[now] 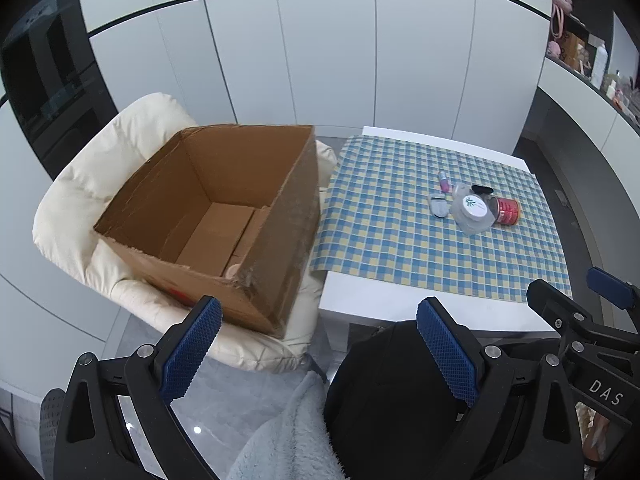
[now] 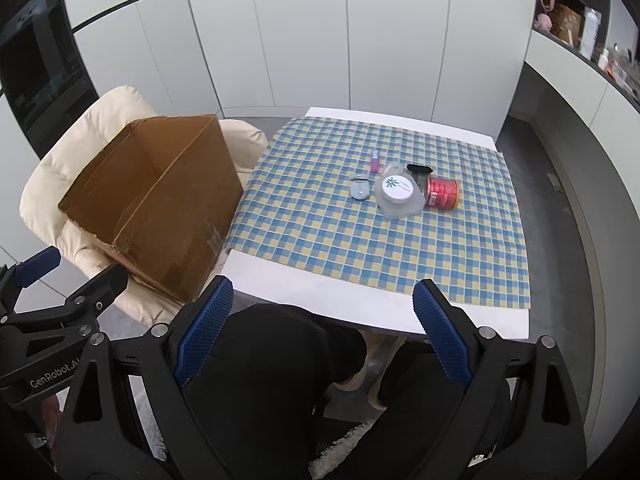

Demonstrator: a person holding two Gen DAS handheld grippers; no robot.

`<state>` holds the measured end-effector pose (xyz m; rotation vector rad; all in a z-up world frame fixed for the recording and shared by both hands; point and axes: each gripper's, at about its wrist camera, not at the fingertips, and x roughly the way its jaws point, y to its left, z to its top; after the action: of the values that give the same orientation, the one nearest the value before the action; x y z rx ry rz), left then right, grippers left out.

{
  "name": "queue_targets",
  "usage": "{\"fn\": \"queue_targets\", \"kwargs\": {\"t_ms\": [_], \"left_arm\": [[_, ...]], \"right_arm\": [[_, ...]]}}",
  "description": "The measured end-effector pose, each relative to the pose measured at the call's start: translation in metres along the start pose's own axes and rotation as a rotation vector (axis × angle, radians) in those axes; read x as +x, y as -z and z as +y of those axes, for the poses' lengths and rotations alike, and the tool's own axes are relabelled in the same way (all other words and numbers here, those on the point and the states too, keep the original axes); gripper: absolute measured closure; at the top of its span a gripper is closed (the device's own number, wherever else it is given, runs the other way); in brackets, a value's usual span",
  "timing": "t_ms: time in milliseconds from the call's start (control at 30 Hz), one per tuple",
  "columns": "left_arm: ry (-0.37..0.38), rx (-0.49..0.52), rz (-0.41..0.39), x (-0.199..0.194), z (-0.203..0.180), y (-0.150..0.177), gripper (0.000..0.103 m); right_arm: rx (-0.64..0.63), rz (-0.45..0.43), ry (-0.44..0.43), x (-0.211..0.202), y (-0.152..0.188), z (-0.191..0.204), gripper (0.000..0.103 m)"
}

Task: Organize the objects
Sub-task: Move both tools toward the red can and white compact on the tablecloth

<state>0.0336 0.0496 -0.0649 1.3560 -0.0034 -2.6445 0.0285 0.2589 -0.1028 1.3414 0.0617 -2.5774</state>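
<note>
White cabinet wall (image 2: 304, 40), grey floor (image 2: 560, 208), cream armchair (image 1: 80, 184).

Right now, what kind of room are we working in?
Probably a home kitchen or dining corner. A small white table with a checked cloth stands before tall white cupboard doors, a dark built-in oven sits at the left, and a cream padded chair holds a cardboard box.

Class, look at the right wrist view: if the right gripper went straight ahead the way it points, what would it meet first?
Probably the checked cloth on the table, short of the clustered items; depth is uncertain.
</note>
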Motion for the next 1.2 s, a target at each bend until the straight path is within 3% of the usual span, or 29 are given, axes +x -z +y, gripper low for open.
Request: {"fn": "queue_targets", "kwargs": {"t_ms": [800,1200], "left_arm": [[0.079,0.094,0.044,0.039,-0.062,-0.018,0.005],[0.081,0.107,0.078,0.068,-0.079,-0.027,0.005]], "right_arm": [[0.146,0.054,0.086,0.022,0.008,-0.073,0.010],[0.220,0.016,0.090,0.041,-0.005,-0.107,0.010]]}}
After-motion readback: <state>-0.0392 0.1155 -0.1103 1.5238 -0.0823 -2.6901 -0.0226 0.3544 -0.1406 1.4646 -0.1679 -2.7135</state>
